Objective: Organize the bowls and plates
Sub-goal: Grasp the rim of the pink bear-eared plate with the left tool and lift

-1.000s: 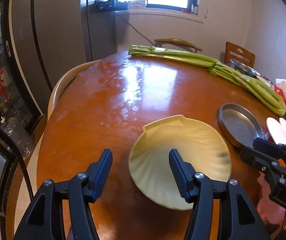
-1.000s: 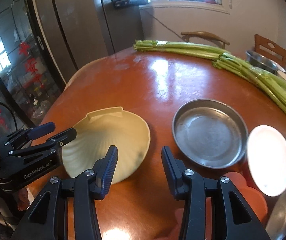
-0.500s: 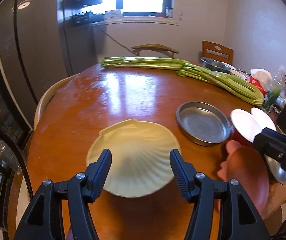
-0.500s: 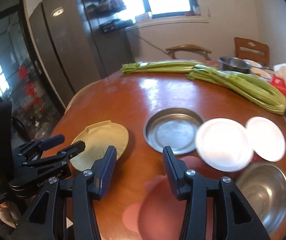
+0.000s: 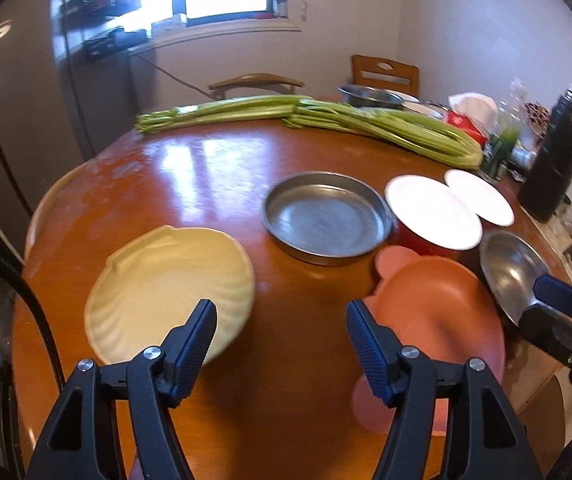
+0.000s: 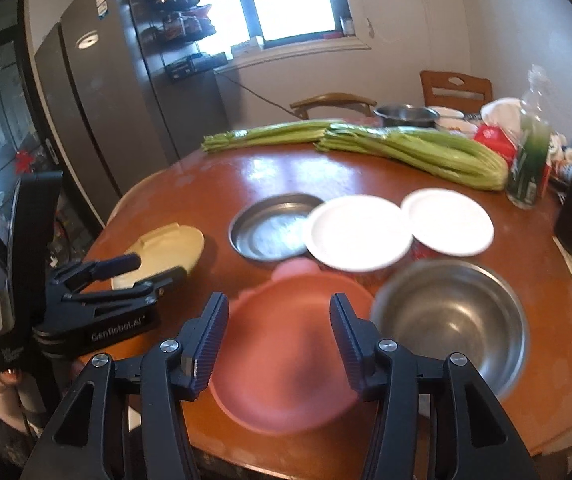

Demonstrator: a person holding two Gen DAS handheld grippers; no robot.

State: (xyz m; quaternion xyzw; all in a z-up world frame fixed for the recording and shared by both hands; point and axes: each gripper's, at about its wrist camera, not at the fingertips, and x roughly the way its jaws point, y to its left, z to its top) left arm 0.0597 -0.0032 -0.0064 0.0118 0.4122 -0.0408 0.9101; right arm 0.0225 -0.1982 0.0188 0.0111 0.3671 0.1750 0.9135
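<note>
Grippers hover over the table's near edge, both empty with jaws opening: left gripper beside the shell plate, right gripper above a blurry, seemingly pink plate; metal pan beyond.

**Dishes spread across the round worktop**

A cream shell-shaped plate lies far left. A shallow steel pan sits mid-table, beside two white plates. Nearer: a pink plate and steel bowl.
</note>
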